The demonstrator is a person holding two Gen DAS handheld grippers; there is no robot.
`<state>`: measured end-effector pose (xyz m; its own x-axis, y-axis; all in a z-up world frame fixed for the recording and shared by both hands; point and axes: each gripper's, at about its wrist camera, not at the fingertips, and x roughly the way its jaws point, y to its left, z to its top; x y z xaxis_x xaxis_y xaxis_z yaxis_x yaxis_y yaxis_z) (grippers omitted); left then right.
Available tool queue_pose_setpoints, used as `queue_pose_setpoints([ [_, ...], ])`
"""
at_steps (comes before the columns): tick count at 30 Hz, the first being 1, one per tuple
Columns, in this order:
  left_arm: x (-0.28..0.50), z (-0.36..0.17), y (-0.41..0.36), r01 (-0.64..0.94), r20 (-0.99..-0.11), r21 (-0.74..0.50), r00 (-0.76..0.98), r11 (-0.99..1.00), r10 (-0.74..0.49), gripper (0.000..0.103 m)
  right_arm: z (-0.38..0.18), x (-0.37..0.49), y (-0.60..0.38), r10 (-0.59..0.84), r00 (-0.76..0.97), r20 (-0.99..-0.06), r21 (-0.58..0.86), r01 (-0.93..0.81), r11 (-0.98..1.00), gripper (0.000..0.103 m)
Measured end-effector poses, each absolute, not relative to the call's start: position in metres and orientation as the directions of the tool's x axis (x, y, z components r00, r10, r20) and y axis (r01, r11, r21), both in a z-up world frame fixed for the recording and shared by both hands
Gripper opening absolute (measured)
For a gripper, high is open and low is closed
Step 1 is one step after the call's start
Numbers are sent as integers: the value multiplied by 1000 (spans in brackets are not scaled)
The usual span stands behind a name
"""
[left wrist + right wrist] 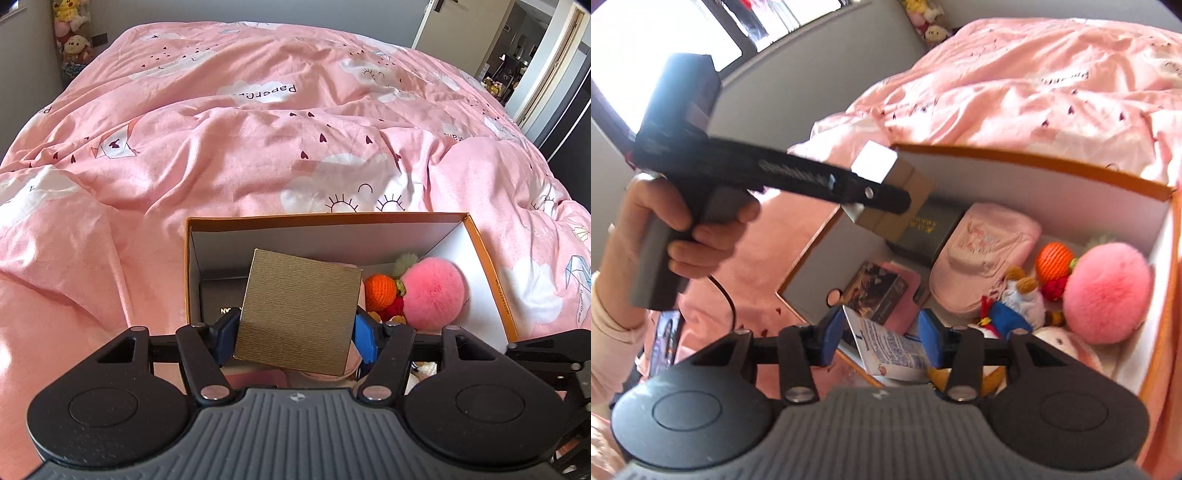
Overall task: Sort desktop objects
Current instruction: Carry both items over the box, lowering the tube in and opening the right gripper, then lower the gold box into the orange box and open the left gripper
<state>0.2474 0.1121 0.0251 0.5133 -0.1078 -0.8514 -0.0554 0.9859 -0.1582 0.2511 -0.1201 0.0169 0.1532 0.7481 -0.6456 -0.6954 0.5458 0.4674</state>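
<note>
My left gripper (pixel 295 328) is shut on a gold-brown square box (pixel 299 310) and holds it above the open orange-rimmed cardboard box (pixel 328 218) on the bed. The right wrist view shows the same gripper (pixel 886 195) and gold box (pixel 905 188) over that box's far left corner (pixel 1034 162). My right gripper (pixel 882 339) is shut on a white and blue printed packet (pixel 890 347) over the box's near edge. Inside lie a pink pompom (pixel 1108 291), an orange knitted ball (pixel 1054 260), a pink pouch (pixel 982 254), a dark box (pixel 929 232) and a duck plush (pixel 1015 302).
The cardboard box sits on a rumpled pink duvet (pixel 240 147). Soft toys (pixel 72 40) hang at the far left wall. An open doorway (pixel 517 62) is at the far right. A phone (pixel 665 339) lies on the bed by the person's left hand (pixel 679 225).
</note>
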Motion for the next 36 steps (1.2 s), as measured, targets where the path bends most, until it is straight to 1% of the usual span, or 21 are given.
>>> queue_pose_setpoints([
  [4,263,12,110,-109,-870,-136,488,985,-66,72,18,260,-131,722,244,-648,442,-651,617,52],
  [7,274,1,108,-177,-890,-84,456,981,6,72,9,267,-133,712,246,-658,461,-615,639,52],
  [11,282,-12,110,-252,-908,-89,417,964,25,72,-2,269,-129,686,259,-680,432,-615,660,52],
  [16,288,-17,97,-259,-903,42,404,965,147,72,-11,275,-126,678,275,-682,422,-609,672,52],
  [21,295,-25,85,-229,-899,140,379,963,220,73,-13,277,-129,689,278,-670,438,-602,668,52],
  [27,299,-27,83,-226,-898,168,367,960,244,72,-12,275,-133,686,285,-669,429,-605,671,52],
  [32,295,-20,82,-205,-885,189,387,960,257,72,-12,274,-135,692,286,-663,433,-608,666,52],
  [33,293,-17,80,-192,-885,192,391,962,255,67,-12,274,-135,693,285,-662,435,-607,665,52],
  [34,290,-14,78,-177,-885,197,392,964,252,65,-12,274,-135,694,285,-661,436,-607,665,52],
  [36,284,-10,74,-143,-884,197,402,970,238,45,-13,274,-136,695,284,-661,439,-606,664,52],
])
